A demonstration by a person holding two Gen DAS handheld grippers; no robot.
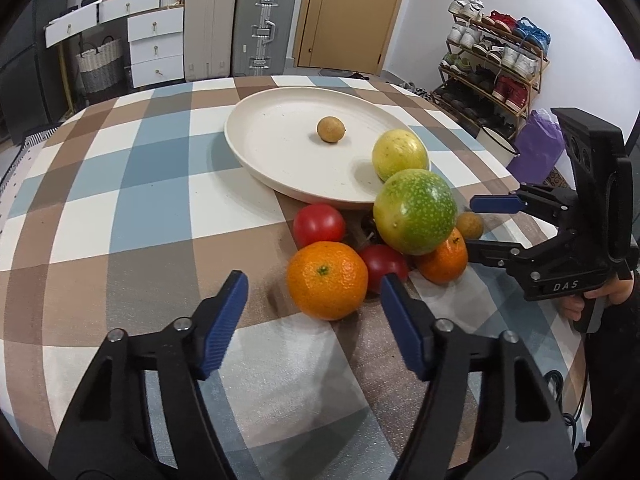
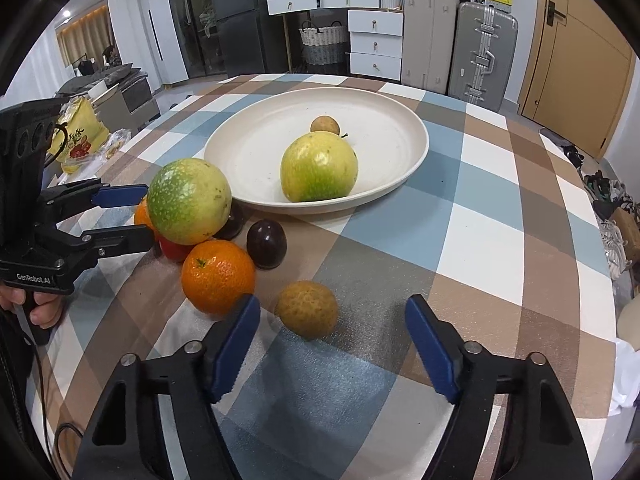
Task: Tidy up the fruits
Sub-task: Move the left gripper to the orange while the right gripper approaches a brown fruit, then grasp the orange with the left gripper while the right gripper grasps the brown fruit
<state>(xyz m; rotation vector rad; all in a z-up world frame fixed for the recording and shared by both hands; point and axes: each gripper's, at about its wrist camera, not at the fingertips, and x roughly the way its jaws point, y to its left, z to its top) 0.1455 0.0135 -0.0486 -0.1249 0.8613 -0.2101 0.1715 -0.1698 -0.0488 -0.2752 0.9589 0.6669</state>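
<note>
Now, left gripper (image 1: 314,314): spread wide, empty, the orange (image 1: 327,280) just ahead between its fingers.
Right gripper (image 2: 332,344): spread, empty, the small brown fruit (image 2: 307,309) just ahead.
Plate (image 1: 256,160): beyond the pile.
Advice: probably close gently around the widest part, then lift straight up.

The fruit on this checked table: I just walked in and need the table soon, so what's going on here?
A person holds a gripper in each hand and is sorting fruit onto the white plate. Two pieces already lie on it: a yellow-green fruit and a small brown one. The rest sit piled beside it. The left gripper is open around an orange; the right gripper is open at a small brown fruit. Neither is grasped yet.
</note>
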